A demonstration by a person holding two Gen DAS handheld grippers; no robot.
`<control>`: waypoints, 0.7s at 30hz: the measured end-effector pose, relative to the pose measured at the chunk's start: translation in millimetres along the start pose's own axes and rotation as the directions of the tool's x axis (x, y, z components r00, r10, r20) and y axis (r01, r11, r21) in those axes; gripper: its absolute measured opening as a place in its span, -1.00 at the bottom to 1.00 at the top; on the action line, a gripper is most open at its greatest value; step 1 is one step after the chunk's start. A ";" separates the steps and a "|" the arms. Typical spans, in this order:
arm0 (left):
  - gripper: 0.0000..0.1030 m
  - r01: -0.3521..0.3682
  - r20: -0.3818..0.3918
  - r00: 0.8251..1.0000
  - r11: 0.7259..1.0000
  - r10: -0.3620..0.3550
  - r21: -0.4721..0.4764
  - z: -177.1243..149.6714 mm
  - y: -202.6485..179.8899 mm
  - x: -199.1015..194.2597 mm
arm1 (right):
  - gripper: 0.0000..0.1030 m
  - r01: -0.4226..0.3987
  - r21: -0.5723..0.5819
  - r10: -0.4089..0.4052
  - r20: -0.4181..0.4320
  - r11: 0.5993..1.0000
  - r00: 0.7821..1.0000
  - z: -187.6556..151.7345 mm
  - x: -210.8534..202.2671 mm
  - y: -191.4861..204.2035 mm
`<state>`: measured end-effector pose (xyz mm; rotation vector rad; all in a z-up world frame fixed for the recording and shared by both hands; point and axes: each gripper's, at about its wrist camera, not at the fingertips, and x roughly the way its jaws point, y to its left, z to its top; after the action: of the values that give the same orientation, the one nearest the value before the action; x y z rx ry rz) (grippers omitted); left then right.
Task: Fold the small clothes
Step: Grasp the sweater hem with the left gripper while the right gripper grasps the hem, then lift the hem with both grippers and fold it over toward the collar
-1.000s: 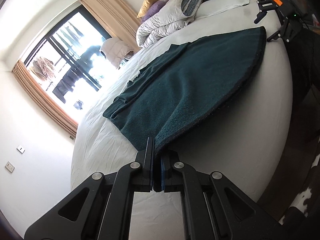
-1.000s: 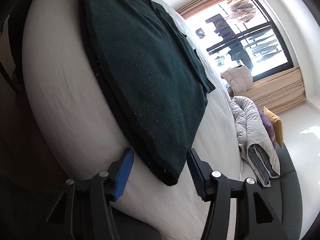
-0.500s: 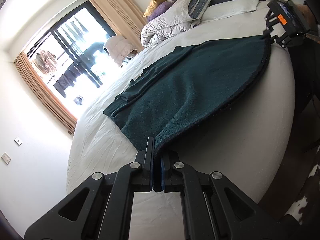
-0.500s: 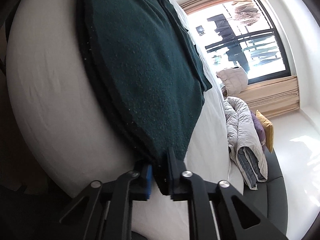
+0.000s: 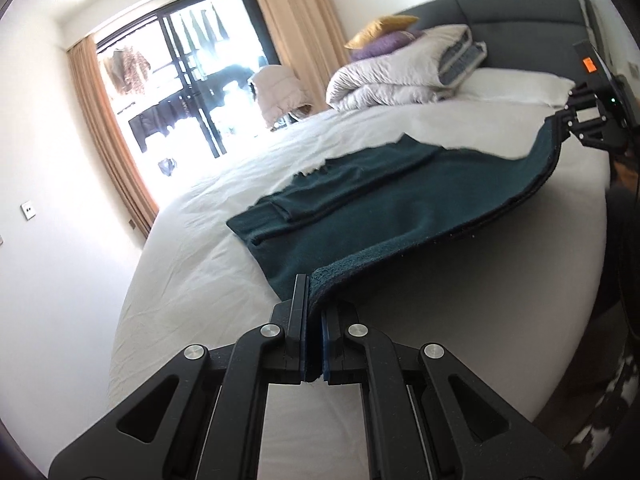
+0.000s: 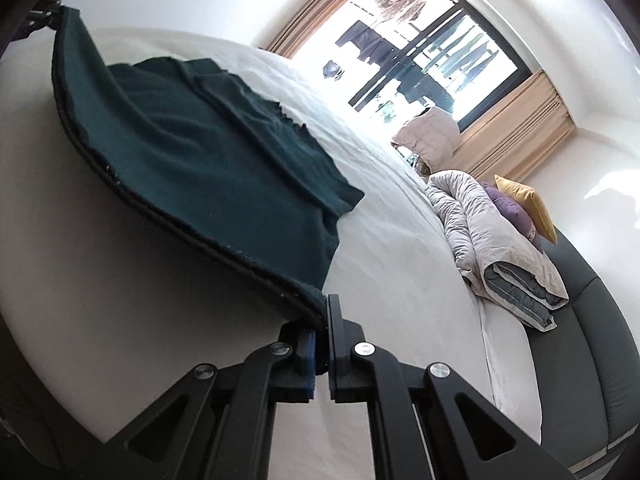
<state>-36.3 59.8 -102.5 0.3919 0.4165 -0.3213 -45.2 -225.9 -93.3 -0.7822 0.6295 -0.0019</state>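
Nearest in the left wrist view, the left gripper (image 5: 314,300) is clenching its jaws on one corner of the dark green garment (image 5: 380,216), the cloth curling up out of the pinch. Nearest in the right wrist view, the right gripper (image 6: 322,320) is doing the same at the opposite corner of the same hem, its jaws having just been closing, with the garment's (image 6: 192,152) thick edge now trapped between them.

Between the two grips the hem is hanging as a shallow raised arc, clear of the white bed (image 5: 460,320) at both ends and sagging toward the sheet in the middle. This hem is running crosswise, from one gripper straight across to the other; in the left view the right gripper (image 5: 576,120) is showing at the far end of that edge. Neither hand is nearer: each is sitting at its own end.

From the jaws, the rest of the garment is lying ahead and away, flat on the bed, with its folded-in sleeves toward the window side. The coming fold looks to be turning on that: the held hem probably needs carrying forward, over the body, toward the far edge.

Beyond, a rolled duvet (image 5: 404,68) and cushions are resting against the headboard (image 5: 520,32)
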 end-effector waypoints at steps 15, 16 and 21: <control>-0.94 -0.075 -0.021 0.997 0.987 0.073 -0.141 118.8 106.0 124.2 | -0.93 -0.010 0.092 0.011 -0.013 0.996 1.000 120.9 120.2 -68.2; -0.94 -0.073 -0.036 0.997 0.986 0.069 -0.149 124.7 113.2 139.3 | -0.93 -0.020 0.095 0.023 -0.029 0.995 0.999 127.7 134.2 -71.3; -0.94 -0.058 -0.139 0.990 0.983 0.033 -0.176 139.4 145.7 218.5 | -0.93 -0.071 0.123 0.085 -0.109 0.990 0.990 154.3 207.9 -85.4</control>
<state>253.6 79.6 -39.3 0.2472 0.5640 -0.2110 225.7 -233.3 -64.1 -0.6447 0.7615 -0.0128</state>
